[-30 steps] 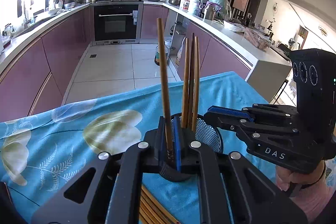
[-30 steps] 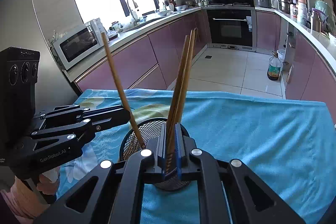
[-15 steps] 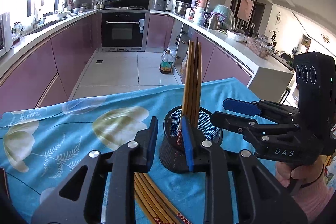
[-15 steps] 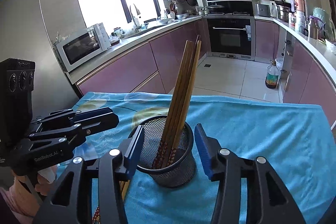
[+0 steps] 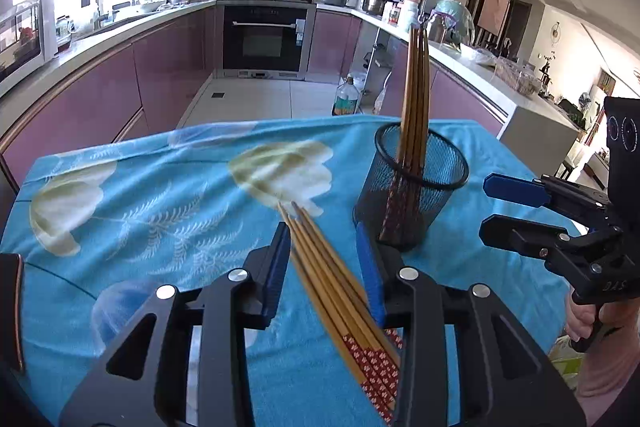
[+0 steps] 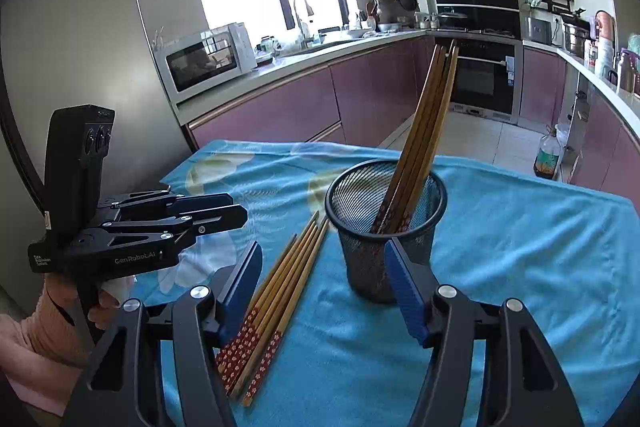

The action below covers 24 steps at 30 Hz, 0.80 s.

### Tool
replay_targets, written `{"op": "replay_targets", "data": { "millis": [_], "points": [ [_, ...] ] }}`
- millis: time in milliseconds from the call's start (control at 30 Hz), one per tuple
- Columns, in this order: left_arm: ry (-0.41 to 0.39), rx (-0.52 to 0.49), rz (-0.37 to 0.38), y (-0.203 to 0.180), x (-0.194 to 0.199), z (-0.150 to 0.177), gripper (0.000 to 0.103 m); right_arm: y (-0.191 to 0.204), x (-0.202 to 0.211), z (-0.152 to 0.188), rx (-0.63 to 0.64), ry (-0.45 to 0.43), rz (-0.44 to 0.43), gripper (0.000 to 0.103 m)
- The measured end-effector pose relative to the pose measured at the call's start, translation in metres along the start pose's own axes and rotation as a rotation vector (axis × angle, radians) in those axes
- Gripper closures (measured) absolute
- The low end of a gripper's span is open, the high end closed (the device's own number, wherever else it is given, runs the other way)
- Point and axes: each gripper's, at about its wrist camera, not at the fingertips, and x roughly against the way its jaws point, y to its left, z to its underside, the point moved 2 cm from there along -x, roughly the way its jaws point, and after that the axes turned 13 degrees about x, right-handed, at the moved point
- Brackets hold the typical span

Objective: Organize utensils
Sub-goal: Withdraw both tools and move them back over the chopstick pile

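A black mesh cup (image 5: 416,195) (image 6: 380,239) stands on the blue flowered cloth (image 5: 160,211) (image 6: 520,247). Several brown chopsticks (image 5: 416,87) (image 6: 428,123) lean together inside it. More loose chopsticks (image 5: 332,279) (image 6: 280,287) lie in a bundle on the cloth, left of the cup. My left gripper (image 5: 322,251) (image 6: 239,209) hovers over that bundle, jaws opening, pads clear of the sticks. My right gripper (image 6: 323,259) (image 5: 486,205) sits just short of the cup, jaws opening, gripping nothing.
The cloth's far edge (image 6: 360,147) drops to a tiled kitchen floor where a bottle (image 5: 346,99) stands. Purple cabinets and counters ring the room, with a microwave (image 6: 204,61) and an oven (image 5: 266,35). A dark object (image 5: 10,307) sits at the cloth's left edge.
Both grippers let go of the chopsticks they held over the cup, opened and drew back. Those sticks now lean in the cup with the others. The loose bundle has come into view.
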Motion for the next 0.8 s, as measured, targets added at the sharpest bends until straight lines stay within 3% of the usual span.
{"op": "replay_targets", "data": {
  "millis": [267, 500, 800],
  "points": [
    [0.112, 0.004, -0.026, 0.007, -0.022, 0.042, 0.069, 0.015, -0.033, 0.027, -0.041, 0.104, -0.058, 0.057],
    [0.156, -0.002, -0.032, 0.009, -0.031, 0.065, 0.069, 0.027, -0.05, 0.039, -0.052, 0.16, -0.074, 0.065],
    [0.178, -0.005, -0.037, 0.009, -0.033, 0.076, 0.069, 0.032, -0.057, 0.05, -0.053, 0.189, -0.073, 0.065]
  ]
}}
